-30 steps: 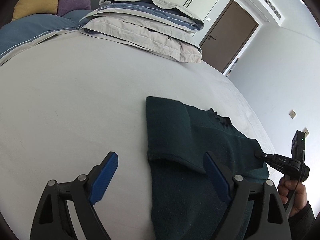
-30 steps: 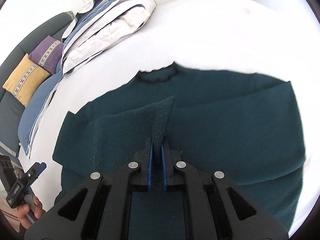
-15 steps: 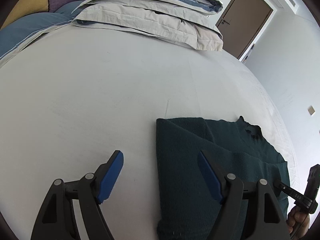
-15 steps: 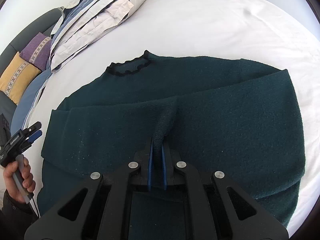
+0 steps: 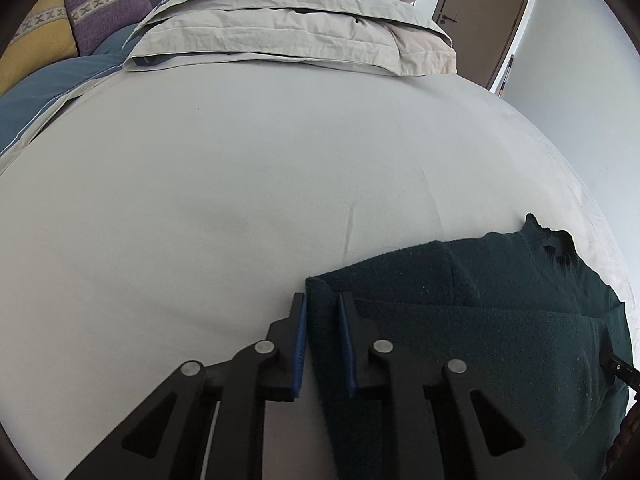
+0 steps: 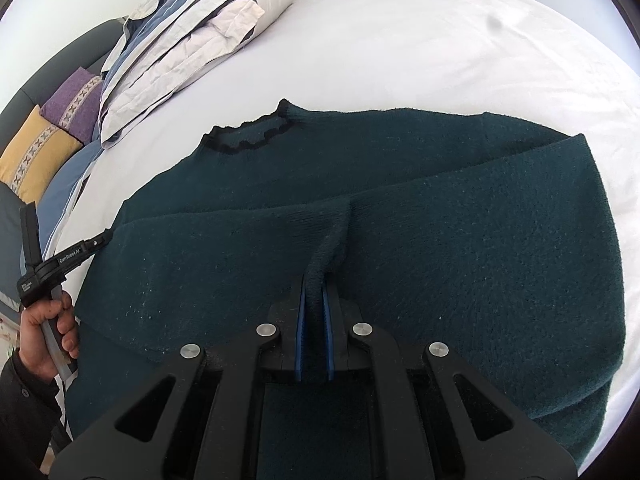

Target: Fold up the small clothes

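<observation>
A dark green knit sweater [image 6: 460,240] with a black-trimmed collar [image 6: 248,136] lies flat on the white bed, both sleeves folded in across its chest. My right gripper [image 6: 316,284] is shut on a pinched ridge of sleeve fabric at the sweater's middle. In the left wrist view the sweater [image 5: 480,320] fills the lower right. My left gripper [image 5: 322,304] sits at its folded left edge; the jaws are closing with that edge between the blue pads, which press on it. The right wrist view shows the left gripper [image 6: 105,237] at the sweater's left side, held by a hand [image 6: 48,328].
The white bed sheet [image 5: 240,200] stretches wide to the left of and beyond the sweater. A stack of folded beige and blue bedding [image 5: 300,32] lies at the far end, with a purple cushion [image 5: 104,8] and a yellow cushion [image 5: 36,40] beside it. A brown door [image 5: 480,12] stands behind.
My left gripper came down to the sweater's left edge and its wide-open jaws closed on it. The right gripper sank with the sleeve, which now lies flatter.
</observation>
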